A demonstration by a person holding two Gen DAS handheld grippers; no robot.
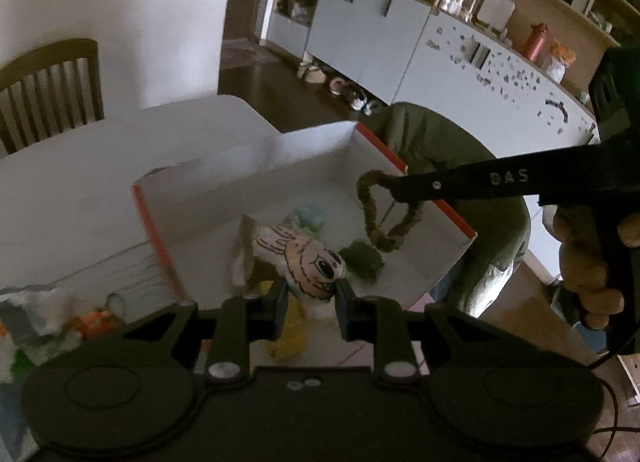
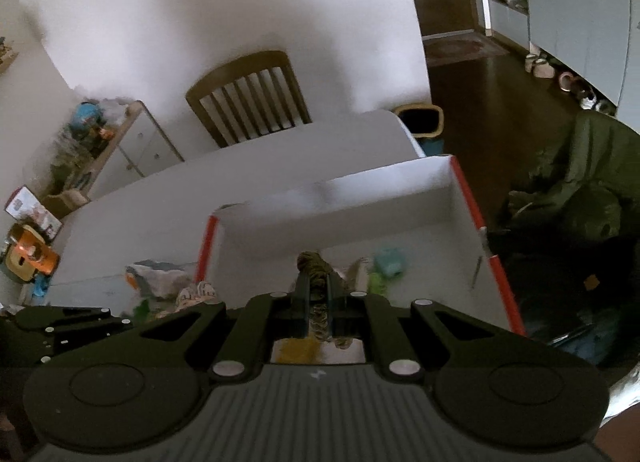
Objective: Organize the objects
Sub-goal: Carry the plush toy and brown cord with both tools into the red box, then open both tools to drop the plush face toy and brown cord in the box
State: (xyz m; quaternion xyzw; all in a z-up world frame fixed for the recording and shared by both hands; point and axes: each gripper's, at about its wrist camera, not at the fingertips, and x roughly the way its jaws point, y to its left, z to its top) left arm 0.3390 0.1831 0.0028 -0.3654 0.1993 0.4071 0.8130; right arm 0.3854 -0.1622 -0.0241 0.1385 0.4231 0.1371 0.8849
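Note:
A white box with orange rim [image 1: 158,240] stands on the white table [image 1: 60,197]. My left gripper [image 1: 310,294] is shut on a pink-and-white cartoon rabbit toy [image 1: 308,260], held over the box's near side. From the right, my right gripper [image 1: 394,185] reaches over the box, shut on a brown fuzzy rope loop [image 1: 370,213] that hangs from its tip. In the right wrist view the rope [image 2: 316,294] is pinched between the right gripper's [image 2: 316,282] fingers above the box [image 2: 472,205]. A dark green fuzzy thing [image 1: 362,258], a pale blue item [image 1: 310,215] and something yellow [image 1: 288,336] lie in the box.
Loose colourful items [image 1: 92,320] lie on the table left of the box. A wooden chair [image 2: 248,97] stands at the table's far side. A green jacket [image 1: 436,141] hangs right of the box. Cabinets and shelves [image 1: 372,29] line the far wall, with shoes [image 1: 344,87] on the dark floor.

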